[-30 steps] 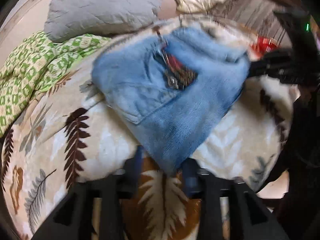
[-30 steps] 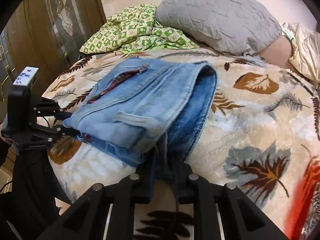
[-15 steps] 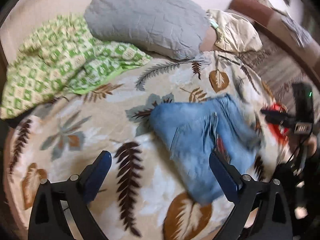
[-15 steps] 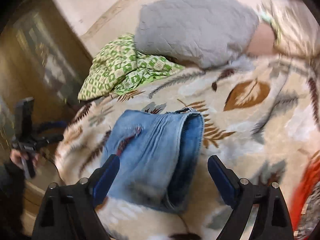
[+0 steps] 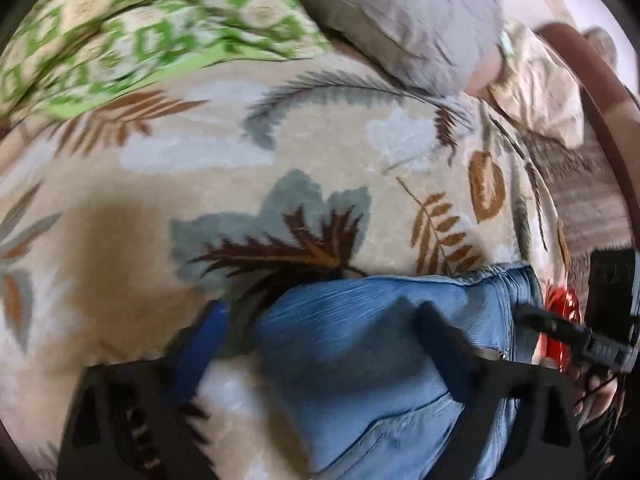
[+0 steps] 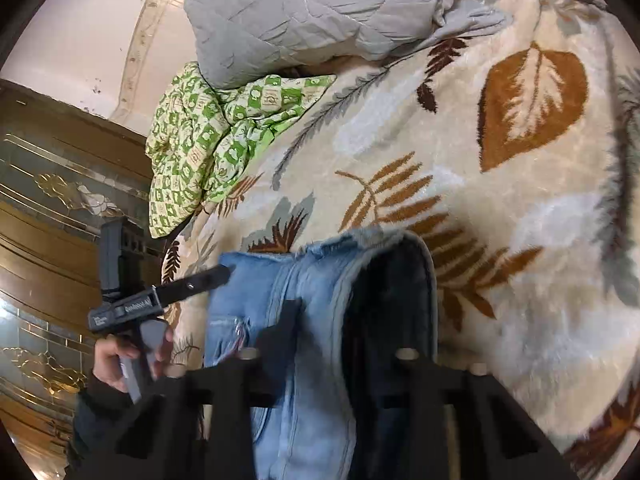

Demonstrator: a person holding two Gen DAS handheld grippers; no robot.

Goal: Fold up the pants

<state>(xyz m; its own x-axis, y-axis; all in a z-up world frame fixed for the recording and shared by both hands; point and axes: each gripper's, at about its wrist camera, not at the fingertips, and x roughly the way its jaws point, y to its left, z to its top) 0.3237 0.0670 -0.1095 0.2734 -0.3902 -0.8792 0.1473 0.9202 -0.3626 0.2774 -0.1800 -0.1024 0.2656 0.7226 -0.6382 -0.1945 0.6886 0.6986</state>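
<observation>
step: last tidy of folded jeans [image 5: 372, 364] on bed [image 5: 320, 152] | left claw [image 5: 320, 344] and right claw [image 6: 344, 340] spread wide, gripped nothing | next: press fold flat

The left wrist view sits low and close over the folded blue denim pants [image 5: 380, 360], facing across the cream leaf-print blanket [image 5: 320, 152] toward the grey quilted pillow [image 5: 412, 12]. The right wrist view looks from the opposite side, equally near. Both share the pants [image 6: 288, 312], blanket [image 6: 520, 240], pillow [image 6: 320, 8] and green patterned cloth [image 6: 216, 136]
</observation>
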